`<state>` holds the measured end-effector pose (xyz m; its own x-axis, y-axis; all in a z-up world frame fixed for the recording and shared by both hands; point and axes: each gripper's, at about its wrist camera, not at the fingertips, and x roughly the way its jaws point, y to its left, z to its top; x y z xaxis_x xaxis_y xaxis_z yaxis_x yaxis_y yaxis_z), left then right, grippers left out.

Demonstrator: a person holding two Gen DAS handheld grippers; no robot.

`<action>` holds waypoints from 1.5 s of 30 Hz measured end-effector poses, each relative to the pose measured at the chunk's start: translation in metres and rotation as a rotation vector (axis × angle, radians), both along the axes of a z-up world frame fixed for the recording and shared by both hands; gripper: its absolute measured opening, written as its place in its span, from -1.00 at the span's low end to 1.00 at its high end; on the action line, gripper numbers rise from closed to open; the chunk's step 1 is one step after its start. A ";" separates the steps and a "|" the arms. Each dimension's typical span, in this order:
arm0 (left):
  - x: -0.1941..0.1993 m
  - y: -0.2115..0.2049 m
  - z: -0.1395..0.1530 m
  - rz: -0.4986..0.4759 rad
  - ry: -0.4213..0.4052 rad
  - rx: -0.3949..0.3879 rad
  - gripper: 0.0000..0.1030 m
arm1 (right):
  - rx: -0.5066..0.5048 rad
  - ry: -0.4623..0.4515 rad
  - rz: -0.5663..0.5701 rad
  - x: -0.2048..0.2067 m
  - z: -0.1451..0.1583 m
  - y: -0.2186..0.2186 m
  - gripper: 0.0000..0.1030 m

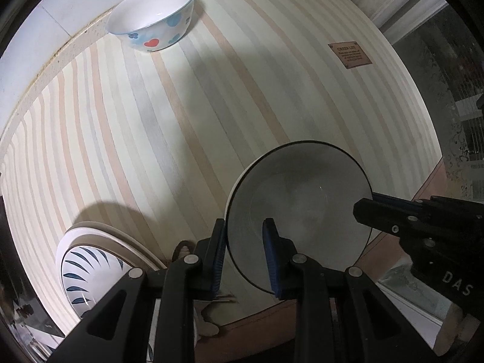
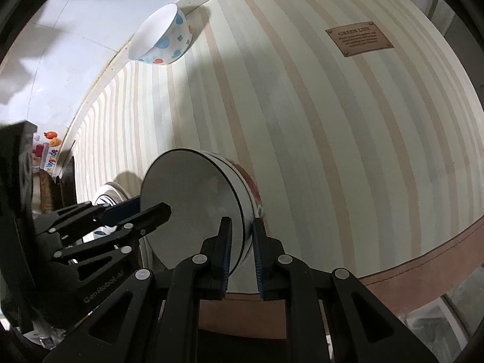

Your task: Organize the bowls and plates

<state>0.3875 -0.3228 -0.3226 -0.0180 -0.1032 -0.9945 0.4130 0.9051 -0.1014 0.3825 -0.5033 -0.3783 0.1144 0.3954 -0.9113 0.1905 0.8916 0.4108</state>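
My left gripper [image 1: 246, 257] and right gripper [image 2: 242, 254] both pinch the bowl's [image 1: 299, 214] rim; next, I'd release it onto the mat [image 1: 181, 121].

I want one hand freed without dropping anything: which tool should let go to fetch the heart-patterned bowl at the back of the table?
Probably left. Both the left tool and right tool clamp the grey bowl's rim; the heart bowl sits back-left, on the left tool's side.
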 end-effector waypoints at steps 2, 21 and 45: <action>-0.001 0.000 0.001 0.000 -0.003 0.001 -0.57 | -0.007 -0.008 0.008 0.000 0.004 0.001 -0.70; -0.006 0.012 0.027 0.023 -0.039 -0.023 -0.57 | 0.002 -0.011 0.016 0.000 0.008 -0.003 -0.69; 0.216 0.094 0.005 0.448 -0.065 -0.136 -0.40 | 0.036 -0.218 0.020 0.229 0.029 0.023 -0.23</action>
